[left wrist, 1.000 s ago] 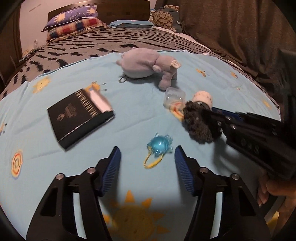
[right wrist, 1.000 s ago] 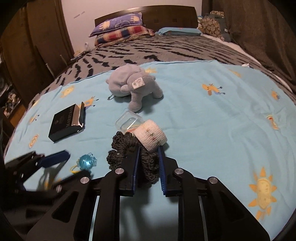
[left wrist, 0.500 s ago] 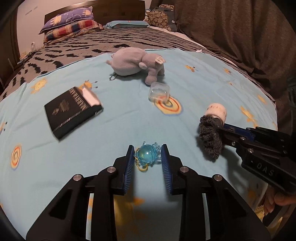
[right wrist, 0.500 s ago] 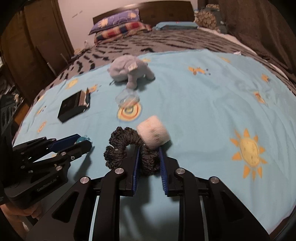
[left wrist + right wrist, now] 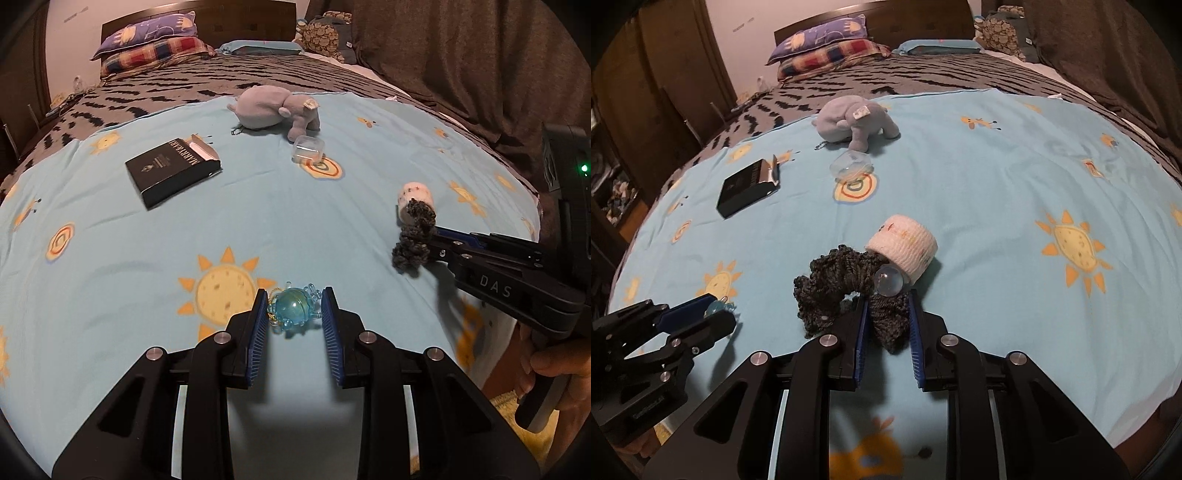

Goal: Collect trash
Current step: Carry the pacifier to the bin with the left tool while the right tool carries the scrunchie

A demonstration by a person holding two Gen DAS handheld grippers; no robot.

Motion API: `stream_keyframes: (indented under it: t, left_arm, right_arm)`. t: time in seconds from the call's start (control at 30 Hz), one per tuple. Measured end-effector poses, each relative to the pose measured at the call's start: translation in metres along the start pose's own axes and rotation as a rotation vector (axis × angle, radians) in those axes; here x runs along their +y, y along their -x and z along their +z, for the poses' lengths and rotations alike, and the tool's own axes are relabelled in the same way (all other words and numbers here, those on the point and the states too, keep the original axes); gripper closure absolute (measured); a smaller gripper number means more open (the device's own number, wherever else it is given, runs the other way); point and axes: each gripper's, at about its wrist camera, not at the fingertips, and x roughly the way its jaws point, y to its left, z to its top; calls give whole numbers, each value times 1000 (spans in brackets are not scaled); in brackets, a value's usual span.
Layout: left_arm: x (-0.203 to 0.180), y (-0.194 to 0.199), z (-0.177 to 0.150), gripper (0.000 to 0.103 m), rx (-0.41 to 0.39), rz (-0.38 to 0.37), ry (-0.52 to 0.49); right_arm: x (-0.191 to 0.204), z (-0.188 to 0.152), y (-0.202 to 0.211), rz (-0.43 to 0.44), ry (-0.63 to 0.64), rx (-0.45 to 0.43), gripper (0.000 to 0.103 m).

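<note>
Nearest the left wrist camera, the left tongs [image 5: 294, 317] are pinching a translucent blue crab-shaped charm [image 5: 293, 309] between their blue pads, its thin gold loop poking out against the left pad. The charm is hanging just above a sun printed on the light blue sheet [image 5: 258, 221] that is covering the near part of the bed.

To the right, the right tongs [image 5: 886, 317] are clamping a dark grey knitted scrunchie [image 5: 846, 288], which is bunching out to the left of the pads and dangling below them. A small clear ball [image 5: 889, 281] is sitting at the top of the scrunchie, and a roll of white bandage wrap [image 5: 903, 249] is leaning right against it; whether the roll is carried with the scrunchie or is lying on the sheet cannot be told. A person's hand [image 5: 554, 373] is gripping the handle of the right tool at the edge of the left view.

Farther out on the sheet, a black box [image 5: 171, 170] with an open white flap is lying flat on the left. A clear plastic capsule [image 5: 308, 148] is resting at the edge of a printed ring, just in front of a grey plush elephant [image 5: 275, 110] lying on its side. Beyond, a zigzag-patterned blanket [image 5: 905, 77] is reaching up to stacked pillows [image 5: 827, 48] against a dark headboard [image 5: 923, 18].
</note>
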Motion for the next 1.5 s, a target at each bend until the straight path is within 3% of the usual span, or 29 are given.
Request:
stream_keyframes:
  t: [0.4,0.83,1.23,1.5]
  left_arm:
    - [-20,50,-39,75,-41,-15,-12]
    - [-36,95,-131,75,-72,-22,-18]
    - [-51,46,-225,75,77,-72,-5]
    - [-46,3,-251,75,169,-71,29]
  right_arm:
    - [6,-49,52,52,-1,-36,84]
    - [2,-136,110,21,14,-65,84]
    - [2,-220,70,14,-27,78,84]
    - [3,-254,26,-39,-28,163,84]
